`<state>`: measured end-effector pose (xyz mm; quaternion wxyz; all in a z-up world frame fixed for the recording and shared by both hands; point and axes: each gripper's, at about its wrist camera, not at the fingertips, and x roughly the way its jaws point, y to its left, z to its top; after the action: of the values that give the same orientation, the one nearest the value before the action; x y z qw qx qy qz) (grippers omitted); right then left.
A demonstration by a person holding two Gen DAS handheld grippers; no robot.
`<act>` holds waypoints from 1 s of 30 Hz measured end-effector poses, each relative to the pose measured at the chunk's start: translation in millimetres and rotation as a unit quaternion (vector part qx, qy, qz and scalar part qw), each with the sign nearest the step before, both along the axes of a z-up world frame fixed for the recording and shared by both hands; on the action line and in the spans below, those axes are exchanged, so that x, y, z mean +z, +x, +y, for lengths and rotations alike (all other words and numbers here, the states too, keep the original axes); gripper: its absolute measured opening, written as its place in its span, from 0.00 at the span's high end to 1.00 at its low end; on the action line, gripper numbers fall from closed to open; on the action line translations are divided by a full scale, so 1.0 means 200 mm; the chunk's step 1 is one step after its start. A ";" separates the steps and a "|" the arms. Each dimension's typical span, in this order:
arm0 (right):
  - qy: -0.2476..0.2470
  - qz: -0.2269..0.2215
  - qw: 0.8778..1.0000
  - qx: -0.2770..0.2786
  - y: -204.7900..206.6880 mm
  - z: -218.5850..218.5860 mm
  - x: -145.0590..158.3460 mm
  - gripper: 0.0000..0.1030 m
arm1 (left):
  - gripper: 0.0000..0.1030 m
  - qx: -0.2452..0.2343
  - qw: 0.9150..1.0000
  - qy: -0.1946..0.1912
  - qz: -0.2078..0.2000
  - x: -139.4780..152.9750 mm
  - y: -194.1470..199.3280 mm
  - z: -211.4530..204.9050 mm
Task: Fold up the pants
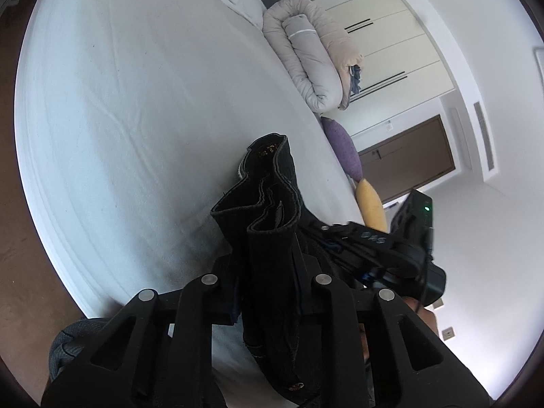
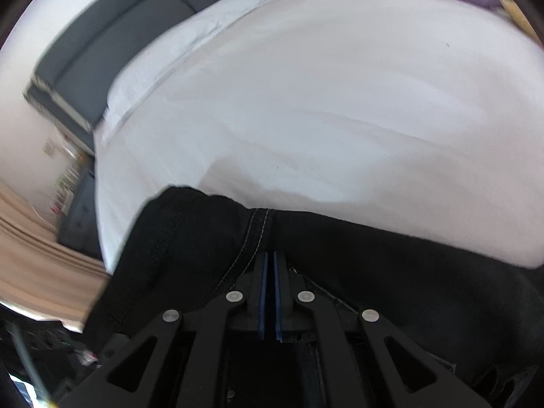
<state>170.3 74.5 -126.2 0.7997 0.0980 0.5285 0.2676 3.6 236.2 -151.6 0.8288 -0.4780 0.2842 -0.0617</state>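
Black denim pants (image 1: 265, 204) rise in a bunch above the white bed (image 1: 136, 102), the folded waistband edges on top. My left gripper (image 1: 268, 265) is shut on that bunch, thick fabric filling the space between its fingers. Just to the right, my right gripper (image 1: 319, 229) reaches in at the same bunch. In the right wrist view the pants (image 2: 340, 244) spread wide under my right gripper (image 2: 271, 258). Its blue pads sit almost together, and the tips pinch the cloth beside a stitched seam. The bed sheet (image 2: 340, 102) lies beyond.
A rolled beige duvet (image 1: 306, 51), a purple pillow (image 1: 343, 149) and a yellow pillow (image 1: 370, 204) line the bed's far side. Behind them are a wardrobe (image 1: 391, 34) and a brown door (image 1: 408, 156). A grey headboard (image 2: 119, 34) stands at the left.
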 end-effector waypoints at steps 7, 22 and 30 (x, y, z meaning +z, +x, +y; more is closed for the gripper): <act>0.102 0.019 0.994 -0.045 -0.19 -0.35 0.12 0.61 | 0.84 -0.018 0.997 0.073 -0.008 0.15 0.02 -0.07; 0.255 0.055 0.950 -0.174 -0.63 -1.34 0.07 0.33 | 0.84 -0.224 0.894 0.369 -0.119 0.69 0.12 -1.11; 0.307 0.074 0.939 -0.135 -0.64 -1.40 0.03 0.32 | 0.84 -0.311 0.824 0.465 -0.095 0.43 0.11 -1.59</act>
<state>41.9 -205.7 -121.2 0.7179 0.4288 0.4602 0.2983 25.0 -82.5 -64.6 0.9124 0.0857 0.3331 -0.2220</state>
